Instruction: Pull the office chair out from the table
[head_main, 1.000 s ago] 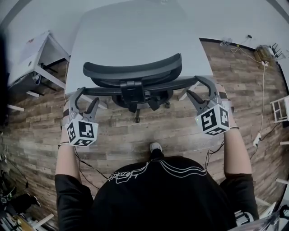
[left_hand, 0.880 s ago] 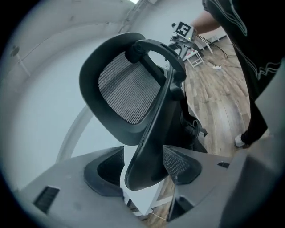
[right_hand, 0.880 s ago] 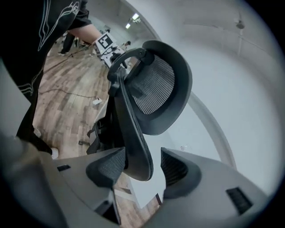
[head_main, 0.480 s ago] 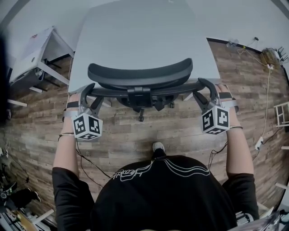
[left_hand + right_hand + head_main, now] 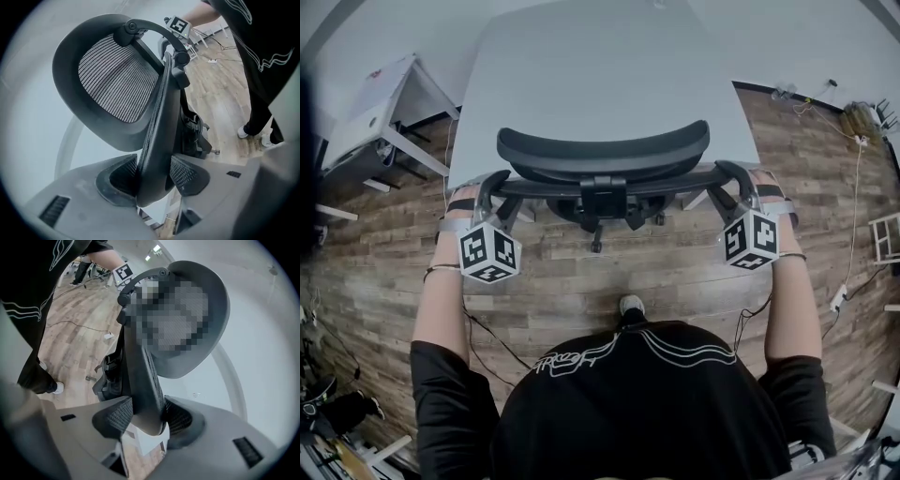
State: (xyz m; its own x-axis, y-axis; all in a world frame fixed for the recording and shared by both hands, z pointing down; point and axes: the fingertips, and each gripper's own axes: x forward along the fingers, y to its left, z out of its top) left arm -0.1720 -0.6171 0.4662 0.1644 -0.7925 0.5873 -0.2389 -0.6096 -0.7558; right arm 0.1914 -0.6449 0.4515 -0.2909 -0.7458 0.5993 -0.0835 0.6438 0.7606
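Note:
A black mesh office chair point(image 5: 603, 148) stands pushed in under the grey table point(image 5: 600, 66), with its back toward me. My left gripper point(image 5: 495, 187) is at the left end of the backrest frame point(image 5: 609, 185) and my right gripper point(image 5: 733, 180) at the right end. In the left gripper view the backrest's edge point(image 5: 161, 140) fills the gap of the left gripper point(image 5: 153, 180), and both pads point(image 5: 123, 173) touch it. The right gripper point(image 5: 147, 420) holds the other edge point(image 5: 143, 380) the same way. Both pairs of jaws have just been closing on these edges.
A small white table point(image 5: 384, 112) stands at the left. Cables point(image 5: 848, 187) run over the wooden floor at the right, near a white rack point(image 5: 886, 234). My shoe point(image 5: 628, 305) is just behind the chair's base point(image 5: 596, 246).
Both grippers have come forward and down onto the two ends of the backrest, and their jaws have narrowed around its edges. The chair stays under the table.

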